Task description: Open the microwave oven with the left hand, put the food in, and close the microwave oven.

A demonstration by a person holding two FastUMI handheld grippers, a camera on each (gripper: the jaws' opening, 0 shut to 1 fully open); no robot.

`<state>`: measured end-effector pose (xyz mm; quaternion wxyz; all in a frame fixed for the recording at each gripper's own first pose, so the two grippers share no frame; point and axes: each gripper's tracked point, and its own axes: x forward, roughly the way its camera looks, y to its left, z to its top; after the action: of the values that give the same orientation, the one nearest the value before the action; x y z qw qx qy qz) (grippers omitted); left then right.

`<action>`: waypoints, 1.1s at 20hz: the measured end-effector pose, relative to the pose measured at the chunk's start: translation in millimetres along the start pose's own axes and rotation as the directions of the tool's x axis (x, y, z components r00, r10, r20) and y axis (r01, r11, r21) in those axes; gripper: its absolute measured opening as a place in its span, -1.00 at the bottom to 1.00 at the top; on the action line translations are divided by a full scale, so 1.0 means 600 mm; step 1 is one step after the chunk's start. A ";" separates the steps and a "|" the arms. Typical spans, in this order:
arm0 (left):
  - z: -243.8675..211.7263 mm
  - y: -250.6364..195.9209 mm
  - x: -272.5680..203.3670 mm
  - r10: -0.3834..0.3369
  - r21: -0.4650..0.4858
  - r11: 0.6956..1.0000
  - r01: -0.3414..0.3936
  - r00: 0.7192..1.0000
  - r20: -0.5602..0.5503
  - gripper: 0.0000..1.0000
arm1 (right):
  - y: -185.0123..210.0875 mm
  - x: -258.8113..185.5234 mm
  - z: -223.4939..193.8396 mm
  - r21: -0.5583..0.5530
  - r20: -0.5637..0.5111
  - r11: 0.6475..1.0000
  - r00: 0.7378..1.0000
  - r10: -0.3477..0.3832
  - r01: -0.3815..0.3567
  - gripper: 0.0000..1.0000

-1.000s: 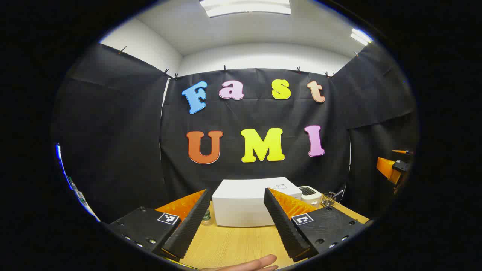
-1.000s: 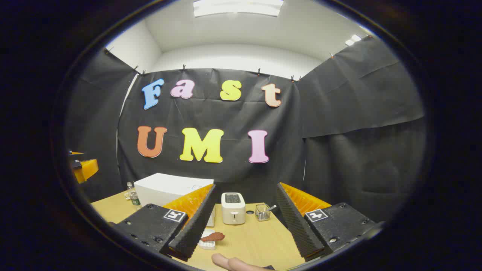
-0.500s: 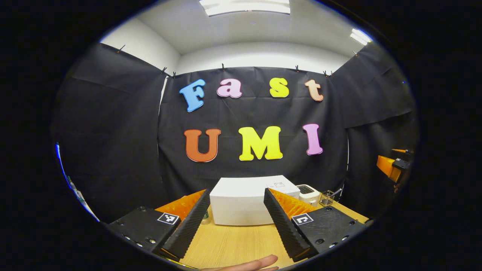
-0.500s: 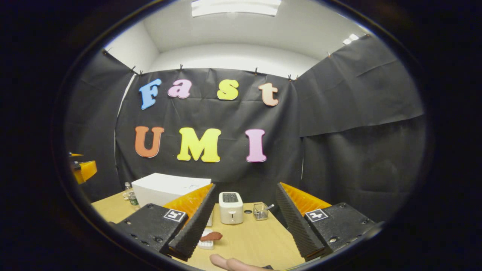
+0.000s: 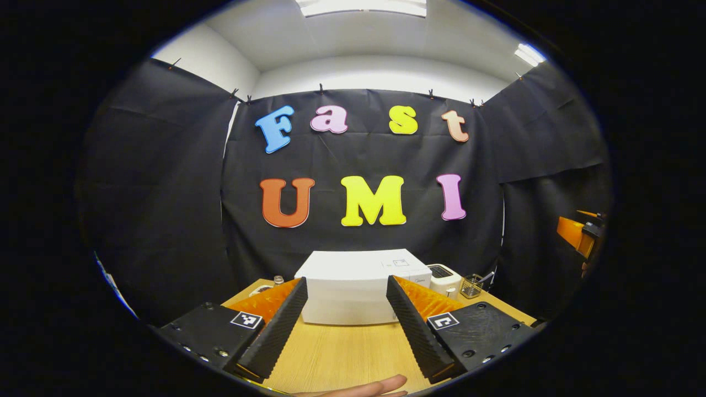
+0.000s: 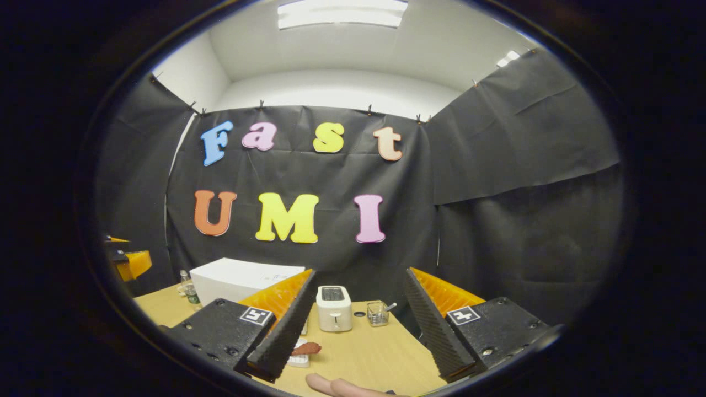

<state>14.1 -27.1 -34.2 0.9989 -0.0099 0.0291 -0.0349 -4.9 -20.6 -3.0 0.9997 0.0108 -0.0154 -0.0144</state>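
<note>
The white microwave oven [image 5: 353,286] stands shut at the back of the wooden table [image 5: 342,353], straight ahead of my left gripper [image 5: 345,325], which is open and holds nothing. In the right gripper view the microwave oven [image 6: 237,278] sits at the left. The food [image 6: 306,348], a reddish-brown piece on a small white dish [image 6: 300,359], lies on the table [image 6: 375,353] just beyond the left finger of my right gripper [image 6: 356,331]. That gripper is open and empty too.
A white toaster [image 6: 333,309] and a small wire holder [image 6: 378,313] stand at the back of the table, right of the microwave. A small bottle [image 6: 190,292] stands left of it. The other gripper [image 5: 576,234] shows at the far right edge. A fingertip [image 6: 336,385] shows at the bottom.
Both views have tilted slightly, so the microwave and toaster sit a little higher in frame. Both grippers stay open and empty.
</note>
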 end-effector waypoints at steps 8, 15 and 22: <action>-0.101 -0.048 0.095 -0.029 0.034 0.999 0.031 0.997 -0.074 0.86 | -0.016 0.015 -0.032 0.003 -0.013 1.000 1.000 -0.010 0.010 1.00; -0.192 -0.098 0.197 -0.066 0.024 0.997 0.069 0.992 -0.110 0.87 | -0.042 0.041 -0.068 -0.028 -0.022 0.999 0.999 -0.039 0.038 1.00; -0.278 -0.175 0.294 -0.112 -0.003 0.994 0.113 0.984 -0.142 0.87 | -0.051 0.064 -0.088 -0.020 -0.034 1.000 0.999 -0.023 0.022 1.00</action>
<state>172.7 -147.4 -208.4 0.9908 -0.0063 0.0993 -0.0921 34.2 -51.5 -55.1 0.9997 0.0015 0.0017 -0.0256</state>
